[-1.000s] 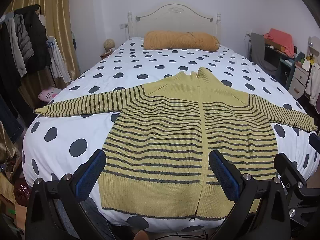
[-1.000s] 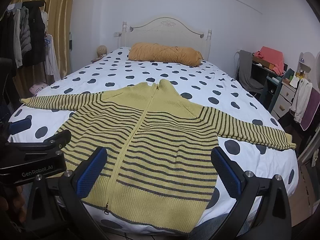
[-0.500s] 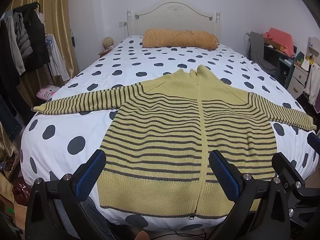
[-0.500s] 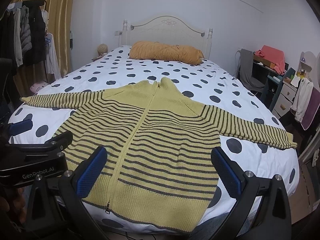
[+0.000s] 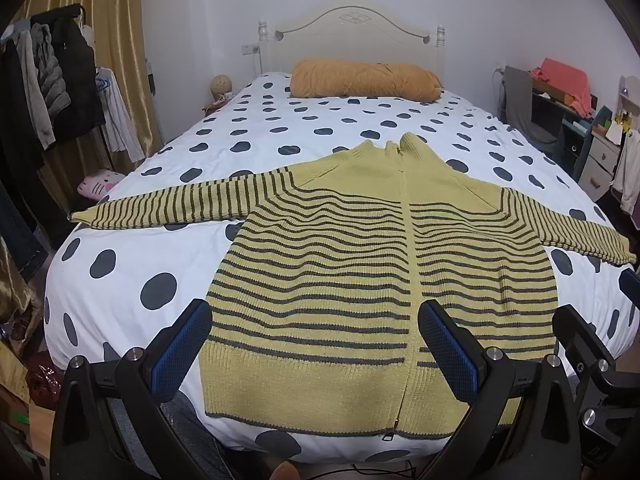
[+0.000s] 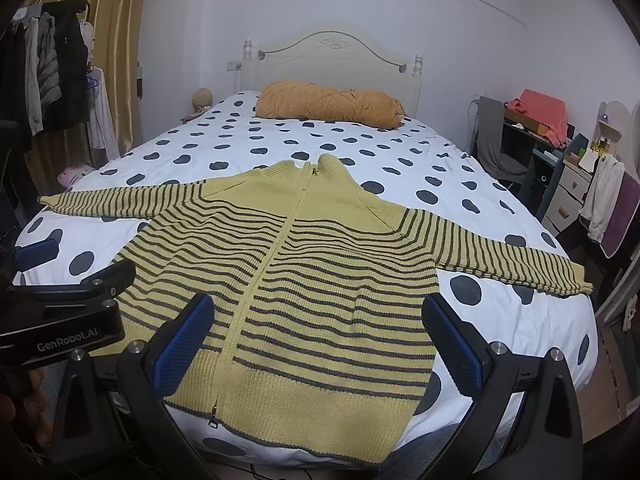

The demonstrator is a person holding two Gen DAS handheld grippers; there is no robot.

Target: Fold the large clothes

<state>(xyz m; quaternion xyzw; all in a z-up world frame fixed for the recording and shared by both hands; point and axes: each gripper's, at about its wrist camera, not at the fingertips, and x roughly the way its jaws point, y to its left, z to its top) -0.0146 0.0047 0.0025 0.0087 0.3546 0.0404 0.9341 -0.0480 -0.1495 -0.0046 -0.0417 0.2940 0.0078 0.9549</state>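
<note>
A yellow zip-up sweater with dark stripes (image 5: 360,264) lies flat, front up, on the polka-dot bed (image 5: 256,136), both sleeves spread sideways and its hem at the foot edge. It also shows in the right wrist view (image 6: 320,280). My left gripper (image 5: 316,352) is open and empty, held above the hem left of the zipper. My right gripper (image 6: 320,340) is open and empty, above the hem right of the zipper. The left gripper's body (image 6: 60,320) shows at the left of the right wrist view.
An orange bolster pillow (image 5: 364,80) lies by the white headboard (image 5: 352,36). A clothes rack with hanging garments (image 5: 52,92) and gold curtains stand left of the bed. A desk and drawers with clutter (image 5: 576,120) stand at the right.
Both views have shifted slightly; the sweater sits a little lower and closer in frame. The sweater itself has not moved and both grippers stay open.
</note>
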